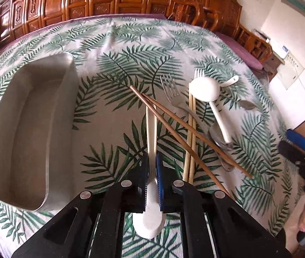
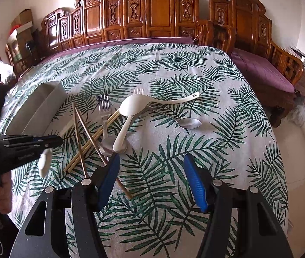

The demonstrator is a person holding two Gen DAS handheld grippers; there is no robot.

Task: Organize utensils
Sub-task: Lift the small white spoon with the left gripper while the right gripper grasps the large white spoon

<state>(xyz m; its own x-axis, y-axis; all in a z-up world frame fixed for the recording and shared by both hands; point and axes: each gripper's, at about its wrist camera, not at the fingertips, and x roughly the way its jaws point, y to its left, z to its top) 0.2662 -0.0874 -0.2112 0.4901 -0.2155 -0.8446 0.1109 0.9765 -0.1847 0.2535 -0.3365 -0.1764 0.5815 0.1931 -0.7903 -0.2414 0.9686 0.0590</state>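
My left gripper (image 1: 151, 161) is shut on a white spoon (image 1: 151, 133), handle pointing forward, bowl hanging under the jaws; it also shows in the right wrist view (image 2: 44, 161). A grey metal tray (image 1: 29, 129) lies to its left, empty. To the right lie brown chopsticks (image 1: 184, 129), pale chopsticks (image 1: 191, 129), two forks (image 1: 170, 90), white spoons (image 1: 208, 94) and metal spoons (image 1: 219, 139) in a loose pile. My right gripper (image 2: 151, 161) is open and empty, above the cloth just right of the pile (image 2: 118, 126).
The table wears a white cloth with green fern print (image 2: 174, 75). Carved wooden chairs (image 2: 152, 17) stand behind it, and a bench with a purple cushion (image 2: 260, 71) at the right. The left gripper's body (image 2: 12, 150) is at the far left in the right wrist view.
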